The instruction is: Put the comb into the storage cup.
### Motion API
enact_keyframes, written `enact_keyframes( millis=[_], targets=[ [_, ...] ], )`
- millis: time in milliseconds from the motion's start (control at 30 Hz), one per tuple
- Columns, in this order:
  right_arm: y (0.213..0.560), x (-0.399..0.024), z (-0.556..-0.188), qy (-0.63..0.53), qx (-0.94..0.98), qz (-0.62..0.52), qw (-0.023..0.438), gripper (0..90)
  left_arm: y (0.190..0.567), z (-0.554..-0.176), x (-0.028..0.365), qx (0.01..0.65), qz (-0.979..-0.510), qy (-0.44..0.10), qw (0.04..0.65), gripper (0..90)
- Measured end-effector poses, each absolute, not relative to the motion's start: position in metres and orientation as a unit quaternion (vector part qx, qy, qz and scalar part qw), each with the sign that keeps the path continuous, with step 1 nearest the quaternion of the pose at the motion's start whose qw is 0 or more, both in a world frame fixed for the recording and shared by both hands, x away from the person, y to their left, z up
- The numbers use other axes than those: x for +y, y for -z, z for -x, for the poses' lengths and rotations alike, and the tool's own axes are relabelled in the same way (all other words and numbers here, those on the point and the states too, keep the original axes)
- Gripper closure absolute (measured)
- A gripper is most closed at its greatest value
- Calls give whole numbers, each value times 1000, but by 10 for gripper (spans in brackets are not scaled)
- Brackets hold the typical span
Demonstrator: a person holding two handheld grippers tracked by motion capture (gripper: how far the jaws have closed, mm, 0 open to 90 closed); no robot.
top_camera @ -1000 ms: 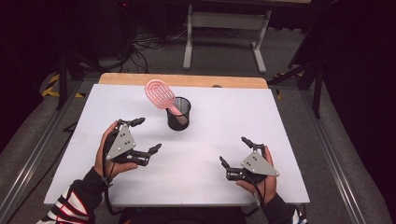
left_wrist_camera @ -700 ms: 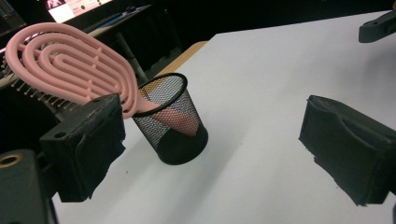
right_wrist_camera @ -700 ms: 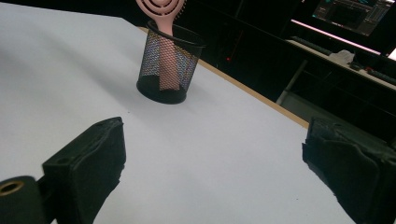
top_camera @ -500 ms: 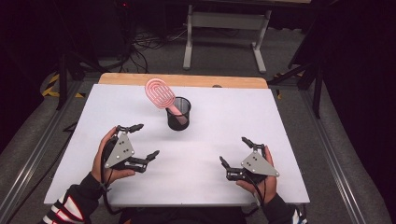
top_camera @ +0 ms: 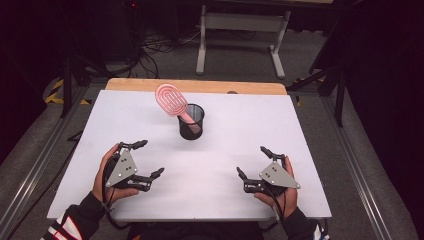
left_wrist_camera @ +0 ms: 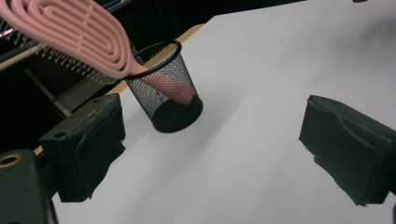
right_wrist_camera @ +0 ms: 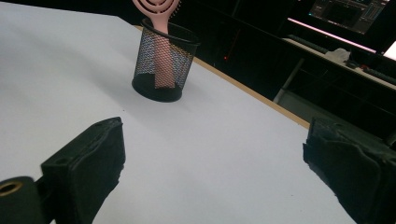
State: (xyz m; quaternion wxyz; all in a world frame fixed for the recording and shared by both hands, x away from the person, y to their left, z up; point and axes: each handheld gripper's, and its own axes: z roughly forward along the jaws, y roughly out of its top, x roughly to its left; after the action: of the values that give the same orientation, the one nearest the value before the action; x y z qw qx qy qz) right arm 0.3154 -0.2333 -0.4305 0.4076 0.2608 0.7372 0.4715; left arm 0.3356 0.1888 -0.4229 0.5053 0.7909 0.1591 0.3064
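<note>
Both grippers, left and right, rest wide open and empty low in the frame, well apart from the pink hairbrush leaning handle-down in the mesh cup at upper centre; a sideways tug on the brush could likely tip that light cup.

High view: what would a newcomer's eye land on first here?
The pink hairbrush stands out most: its handle sits in the black mesh cup near the middle of the white table, and its head leans out toward the far left. Nearer the person, the left gripper and right gripper hover apart over bare tabletop, fingers open, holding nothing.
</note>
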Motion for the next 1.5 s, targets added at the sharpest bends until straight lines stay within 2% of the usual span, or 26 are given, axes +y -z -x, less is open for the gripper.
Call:
enact_keyframes(
  millis=[367,767,1500],
  targets=[
    [430,-236,-314,-466,737,-264,412,47,439,-328,211,193,-794,-306,488,67],
    [434,-243,-309,-459,740,-269,412,40,462,-325,230,241,-796,-281,479,41],
    [438,-241,-308,-448,747,-255,419,37,462,-323,231,248,-793,-288,476,49]
  ],
)
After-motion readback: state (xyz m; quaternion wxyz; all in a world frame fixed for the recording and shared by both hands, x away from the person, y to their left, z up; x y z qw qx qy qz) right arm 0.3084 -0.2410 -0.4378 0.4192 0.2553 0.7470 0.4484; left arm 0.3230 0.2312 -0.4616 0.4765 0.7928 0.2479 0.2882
